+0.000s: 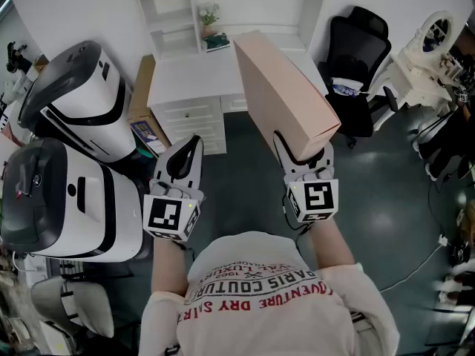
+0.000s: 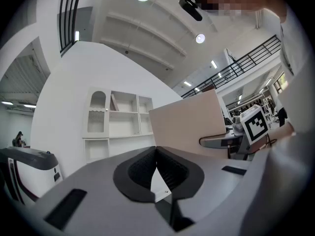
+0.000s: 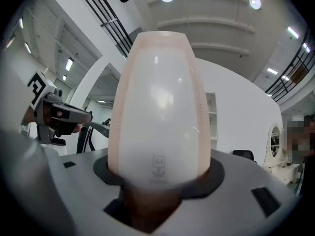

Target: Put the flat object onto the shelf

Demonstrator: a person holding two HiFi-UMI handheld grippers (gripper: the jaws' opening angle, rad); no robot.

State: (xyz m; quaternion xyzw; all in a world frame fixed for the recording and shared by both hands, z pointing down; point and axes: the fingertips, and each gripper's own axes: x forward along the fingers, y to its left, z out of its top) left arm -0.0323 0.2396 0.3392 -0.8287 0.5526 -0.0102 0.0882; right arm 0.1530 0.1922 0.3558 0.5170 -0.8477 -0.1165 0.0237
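Observation:
The flat object is a pale pink flat box [image 1: 286, 95], held up on edge in the air in front of the person. My right gripper [image 1: 304, 148] is shut on its near end, and the box fills the right gripper view [image 3: 160, 112] between the pads. My left gripper [image 1: 187, 154] hangs beside it to the left, shut and with nothing in it [image 2: 156, 166]. The left gripper view shows the box [image 2: 189, 124] to its right. The white shelf unit [image 1: 174, 13] with open compartments stands at the far wall above a white desk [image 1: 193, 76], beyond the box.
A small potted plant [image 1: 208, 17] sits in one shelf compartment. Two large white-and-black machines [image 1: 82, 102] [image 1: 59, 199] stand at the left. A black office chair [image 1: 360, 50] and white apparatus [image 1: 434, 50] are at the right. A cardboard box [image 1: 141, 95] leans beside the desk.

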